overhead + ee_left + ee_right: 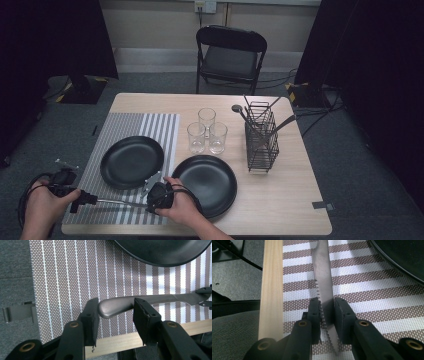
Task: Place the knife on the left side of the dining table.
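- The knife (120, 202) lies level over the near edge of the striped placemat (130, 130) on the tabletop (280, 200), just in front of the left black plate (131, 161), its handle toward our left and its toothed blade toward our right.
- We judge it light, stiff and all metal, so smooth and apt to slip or swivel in a narrow pinch; the serrated edge can bite the pads.
- The thick rounded handle looks to us the surest place to take hold; the flat of the blade offers a thinner, slicker hold.
- The right claw (327, 312) has its jaws drawn in on the blade, one pad at the toothed edge and one at the spine; it seems to pinch the blade, and the knife looks borne there.
- The left claw (113, 311) stands partly spread around the handle end (112, 308): the handle tip sits just beside the left-hand pad, while the other pad crosses in front of the handle, and we cannot tell that either one presses.
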### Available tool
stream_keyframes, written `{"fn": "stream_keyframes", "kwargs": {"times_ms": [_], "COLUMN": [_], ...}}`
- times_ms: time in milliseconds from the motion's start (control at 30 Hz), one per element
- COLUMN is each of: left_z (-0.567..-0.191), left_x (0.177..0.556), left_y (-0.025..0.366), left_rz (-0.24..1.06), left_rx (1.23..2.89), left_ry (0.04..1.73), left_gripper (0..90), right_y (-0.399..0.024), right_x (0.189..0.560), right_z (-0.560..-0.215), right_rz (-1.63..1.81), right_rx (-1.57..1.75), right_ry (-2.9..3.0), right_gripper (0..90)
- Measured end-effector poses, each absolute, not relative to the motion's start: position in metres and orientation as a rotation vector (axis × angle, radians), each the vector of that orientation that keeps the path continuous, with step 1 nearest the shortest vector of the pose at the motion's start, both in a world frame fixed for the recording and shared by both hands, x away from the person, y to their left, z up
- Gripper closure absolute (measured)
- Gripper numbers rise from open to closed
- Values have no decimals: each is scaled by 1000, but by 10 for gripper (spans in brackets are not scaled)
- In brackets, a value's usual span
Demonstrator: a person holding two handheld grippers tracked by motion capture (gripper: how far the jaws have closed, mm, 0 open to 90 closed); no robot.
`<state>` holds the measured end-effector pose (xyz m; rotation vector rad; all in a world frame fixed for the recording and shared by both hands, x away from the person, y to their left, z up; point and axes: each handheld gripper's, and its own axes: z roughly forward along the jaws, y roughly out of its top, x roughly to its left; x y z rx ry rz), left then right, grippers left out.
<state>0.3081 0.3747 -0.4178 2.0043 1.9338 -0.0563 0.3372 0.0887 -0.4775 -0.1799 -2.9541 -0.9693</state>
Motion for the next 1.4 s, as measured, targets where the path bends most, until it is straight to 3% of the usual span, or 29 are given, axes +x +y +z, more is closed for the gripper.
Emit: {"fn": "stream_keyframes", "kwargs": {"times_ms": [267,367,1400], "left_z": [-419,-418,-410], "left_x": [308,308,309], "left_y": [376,376,376], "left_rz": [-53,-56,-11], "left_rx": [2002,1993,1959], "left_ry": [1941,1942,1894], "left_gripper": [573,577,519], "right_y": [86,85,82], "right_x": [337,338,338], "right_z": [-478,-477,-474], "right_rz": [-1010,-1033,-1048], "right_rx": [-184,-200,-142], "right_ry": [-2954,-2940,-2949], "right_gripper": [788,882,900]}}
